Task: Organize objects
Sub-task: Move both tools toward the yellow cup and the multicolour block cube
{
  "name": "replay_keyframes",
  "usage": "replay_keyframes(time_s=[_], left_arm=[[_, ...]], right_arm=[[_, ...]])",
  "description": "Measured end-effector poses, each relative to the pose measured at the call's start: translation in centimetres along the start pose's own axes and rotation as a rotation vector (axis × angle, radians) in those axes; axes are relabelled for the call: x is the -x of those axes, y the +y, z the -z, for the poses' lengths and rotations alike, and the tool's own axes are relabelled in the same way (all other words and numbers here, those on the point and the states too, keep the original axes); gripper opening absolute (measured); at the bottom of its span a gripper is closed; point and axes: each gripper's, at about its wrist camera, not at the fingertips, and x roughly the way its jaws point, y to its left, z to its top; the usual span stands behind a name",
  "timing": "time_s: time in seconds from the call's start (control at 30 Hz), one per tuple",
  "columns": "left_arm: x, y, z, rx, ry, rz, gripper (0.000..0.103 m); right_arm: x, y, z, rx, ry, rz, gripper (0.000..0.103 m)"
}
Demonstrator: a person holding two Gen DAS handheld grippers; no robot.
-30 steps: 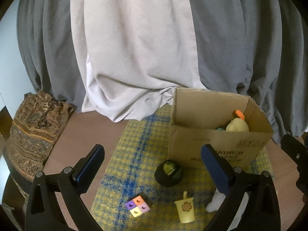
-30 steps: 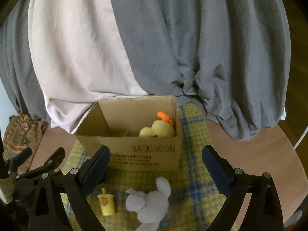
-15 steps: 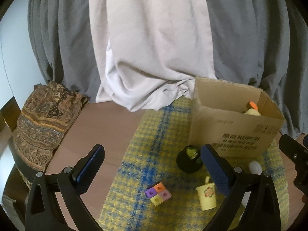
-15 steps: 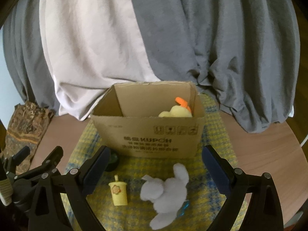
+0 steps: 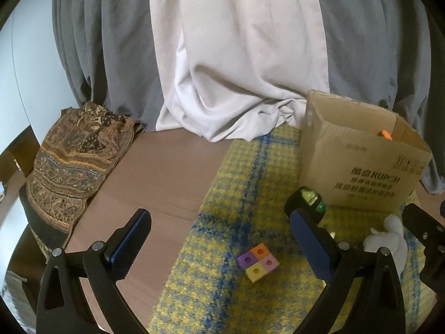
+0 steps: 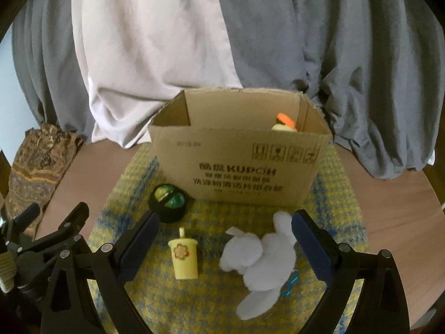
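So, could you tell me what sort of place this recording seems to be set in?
Probably a room in a home: a round wooden table stands against draped grey and white curtains, with a checked yellow-and-blue mat on it, small toys scattered there, and a cardboard box for tidying them into.

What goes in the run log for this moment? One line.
left gripper: open, empty | right gripper: open, empty | outside box: cup, plush, ball, block | inside: yellow toy

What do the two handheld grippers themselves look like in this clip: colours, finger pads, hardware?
Both the left gripper and the right gripper are matte black frames with angular arms, round silver bolt heads at the joints, and dark blue textured pads lining the inner fingers. No cables, markings or sleeves are visible.
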Motion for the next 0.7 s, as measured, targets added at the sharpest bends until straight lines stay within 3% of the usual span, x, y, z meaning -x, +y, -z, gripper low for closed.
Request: replay_keyframes(time_s=[0.33,0.7], left_arm=[[-1.4,0.3,2.4,-0.021,0.028,0.010,0.102],[-3.1,0.7,4.6,-0.043,0.078,-0.010,0.102]], right_arm=[[-1.7,2.2,2.0,0.063,0.032,-0.017,0.095],[-5.0,3.5,4.2,0.091,0.129,-0.052,0.079]])
